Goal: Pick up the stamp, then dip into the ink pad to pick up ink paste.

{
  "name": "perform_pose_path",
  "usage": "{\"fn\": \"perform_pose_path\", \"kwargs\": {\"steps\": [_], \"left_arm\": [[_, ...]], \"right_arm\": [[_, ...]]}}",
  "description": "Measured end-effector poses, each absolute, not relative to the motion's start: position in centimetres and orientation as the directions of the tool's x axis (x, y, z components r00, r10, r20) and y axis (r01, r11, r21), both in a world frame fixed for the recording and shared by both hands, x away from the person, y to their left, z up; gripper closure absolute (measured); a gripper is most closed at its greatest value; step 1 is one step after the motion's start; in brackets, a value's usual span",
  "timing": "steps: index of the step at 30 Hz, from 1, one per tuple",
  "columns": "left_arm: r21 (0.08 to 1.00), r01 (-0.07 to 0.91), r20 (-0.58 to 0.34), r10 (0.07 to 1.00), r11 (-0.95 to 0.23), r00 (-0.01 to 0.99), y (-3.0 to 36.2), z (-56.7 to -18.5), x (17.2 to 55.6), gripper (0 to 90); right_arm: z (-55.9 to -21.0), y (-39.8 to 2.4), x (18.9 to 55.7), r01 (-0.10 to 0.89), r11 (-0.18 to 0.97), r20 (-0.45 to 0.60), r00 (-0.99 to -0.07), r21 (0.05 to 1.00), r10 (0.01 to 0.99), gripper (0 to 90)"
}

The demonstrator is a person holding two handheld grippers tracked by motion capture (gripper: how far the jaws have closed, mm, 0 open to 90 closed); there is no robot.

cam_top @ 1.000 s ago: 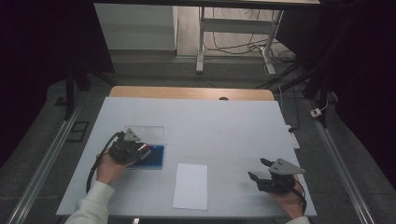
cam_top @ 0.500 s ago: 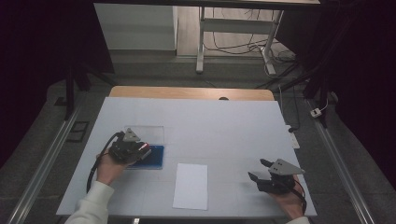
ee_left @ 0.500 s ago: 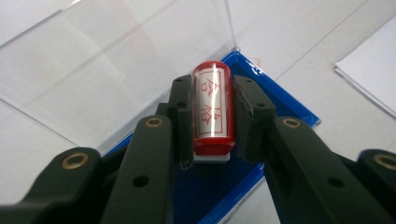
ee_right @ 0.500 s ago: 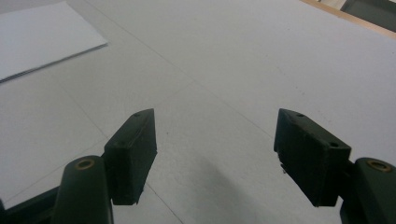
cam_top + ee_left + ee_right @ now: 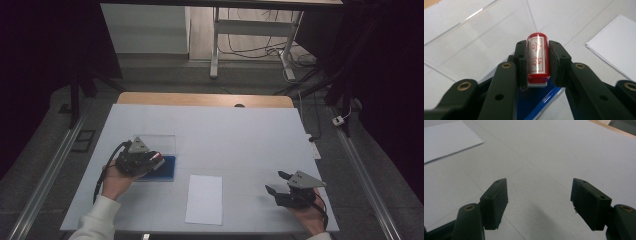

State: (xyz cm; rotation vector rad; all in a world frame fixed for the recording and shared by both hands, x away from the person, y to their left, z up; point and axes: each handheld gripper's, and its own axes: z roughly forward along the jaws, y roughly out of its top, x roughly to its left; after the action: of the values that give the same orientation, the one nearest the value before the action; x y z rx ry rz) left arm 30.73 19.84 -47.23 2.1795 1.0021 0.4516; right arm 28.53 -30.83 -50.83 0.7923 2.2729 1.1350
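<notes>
My left gripper (image 5: 537, 60) is shut on a red stamp (image 5: 537, 58) with a white label of red characters, held just above a blue ink pad (image 5: 534, 105). In the high view the left gripper (image 5: 156, 161) is at the table's left over the blue ink pad (image 5: 165, 169), whose clear lid (image 5: 161, 143) lies open behind it. A white sheet of paper (image 5: 205, 199) lies at the front middle. My right gripper (image 5: 274, 184) rests at the front right, open, its jaws wide apart (image 5: 539, 200) over bare table with nothing between them.
The white table top (image 5: 225, 135) has a wooden strip along its far edge. A metal rail (image 5: 45, 175) runs along the left side and another along the right. A table frame and cables are on the floor beyond.
</notes>
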Motion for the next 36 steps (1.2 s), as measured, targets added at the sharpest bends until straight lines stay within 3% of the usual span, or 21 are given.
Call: {"fn": "perform_pose_path", "kwargs": {"steps": [17, 36], "left_arm": [[0.750, 0.479, 0.004, 0.728, -0.455, 0.685, 19.0, -45.6, 29.9, 70.8], [0.610, 0.594, 0.026, 0.763, -0.524, 0.646, 19.4, -47.4, 31.6, 71.1]], "right_arm": [[-50.9, -30.9, 28.6, 0.285, 0.496, -0.157, -0.721, 0.820, 0.675, 29.7], [-51.1, -30.8, 28.6, 0.293, 0.501, -0.158, -0.719, 0.814, 0.677, 29.8]]}}
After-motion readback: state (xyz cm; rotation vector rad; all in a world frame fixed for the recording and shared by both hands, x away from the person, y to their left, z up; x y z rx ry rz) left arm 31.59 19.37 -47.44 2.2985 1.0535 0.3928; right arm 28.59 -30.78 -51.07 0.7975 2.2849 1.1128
